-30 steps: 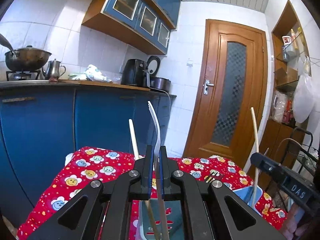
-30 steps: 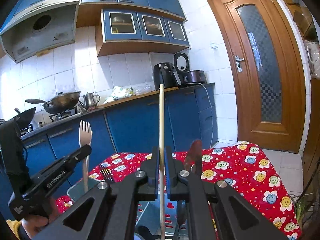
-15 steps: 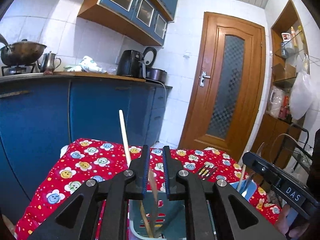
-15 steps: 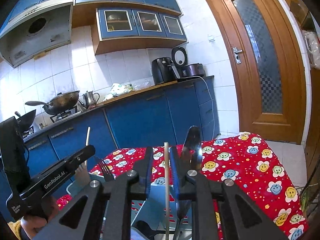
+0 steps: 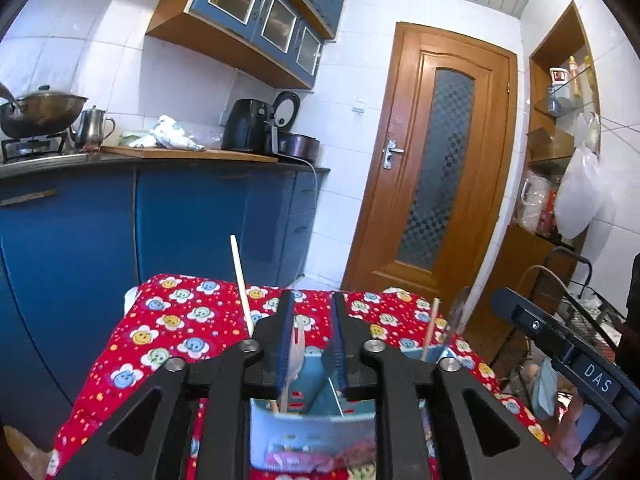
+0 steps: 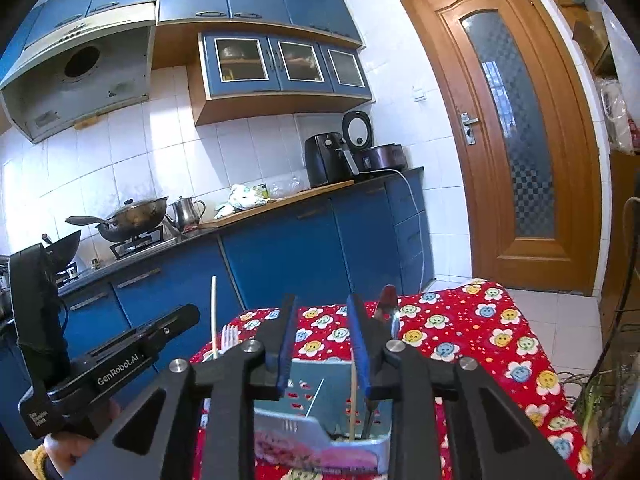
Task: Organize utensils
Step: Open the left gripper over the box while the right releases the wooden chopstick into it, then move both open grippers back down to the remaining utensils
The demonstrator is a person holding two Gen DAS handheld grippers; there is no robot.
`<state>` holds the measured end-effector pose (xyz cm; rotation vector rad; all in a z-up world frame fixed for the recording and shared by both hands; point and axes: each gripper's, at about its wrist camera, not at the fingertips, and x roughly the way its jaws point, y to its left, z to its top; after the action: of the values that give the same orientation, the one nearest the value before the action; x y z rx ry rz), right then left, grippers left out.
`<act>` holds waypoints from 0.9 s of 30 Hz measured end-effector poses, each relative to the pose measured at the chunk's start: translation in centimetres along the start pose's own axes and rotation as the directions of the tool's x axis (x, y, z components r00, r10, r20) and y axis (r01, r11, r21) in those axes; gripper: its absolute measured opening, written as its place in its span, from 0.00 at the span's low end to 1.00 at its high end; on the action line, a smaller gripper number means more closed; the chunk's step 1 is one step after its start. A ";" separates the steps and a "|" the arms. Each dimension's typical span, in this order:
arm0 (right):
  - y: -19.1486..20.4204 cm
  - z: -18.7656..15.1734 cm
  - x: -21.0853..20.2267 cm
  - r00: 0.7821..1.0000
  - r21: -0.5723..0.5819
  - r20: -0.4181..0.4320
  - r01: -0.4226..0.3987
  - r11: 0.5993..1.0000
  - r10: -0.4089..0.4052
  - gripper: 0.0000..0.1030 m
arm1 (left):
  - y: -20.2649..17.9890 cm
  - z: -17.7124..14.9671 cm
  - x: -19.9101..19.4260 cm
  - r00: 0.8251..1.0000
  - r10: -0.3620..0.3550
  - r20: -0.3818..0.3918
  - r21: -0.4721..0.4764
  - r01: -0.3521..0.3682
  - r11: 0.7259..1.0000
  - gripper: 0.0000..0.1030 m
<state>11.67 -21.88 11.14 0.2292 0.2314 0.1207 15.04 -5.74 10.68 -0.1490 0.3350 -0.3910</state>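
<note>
Both utensils have just been dropped into the pale blue utensil caddy (image 6: 320, 396) that stands on the surface under the red flowered cloth (image 6: 472, 340), so the step in hand is the release.

The left gripper (image 5: 311, 344) has just been opening its jaws. A pale fork (image 5: 298, 354) stands loose between them, tines up, its handle down in the caddy's left compartment. The right gripper (image 6: 320, 344) has also just been opening. The thin wooden chopstick (image 6: 353, 400) it let go leans in the right compartment, clear of the pads.

By my count the caddy holds two chopsticks, the other (image 6: 214, 316) rising tall at the left. There is one fork and, on the right, what looks like one knife (image 6: 390, 308), though blur makes that uncertain.

Next, each gripper should probably back away cleanly without snagging the upright handles. No loose utensils show on the cloth.
</note>
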 end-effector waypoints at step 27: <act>1.8 -5.4 -7.1 0.971 0.062 -0.235 0.052 0.997 -0.036 0.59 | 0.3 -4.5 -6.7 0.967 0.011 -0.255 0.051 0.002 0.999 0.50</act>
<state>3.38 -19.98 7.92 0.2771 0.4756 0.0961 7.73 -3.13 8.39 -0.0478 0.5796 -0.4145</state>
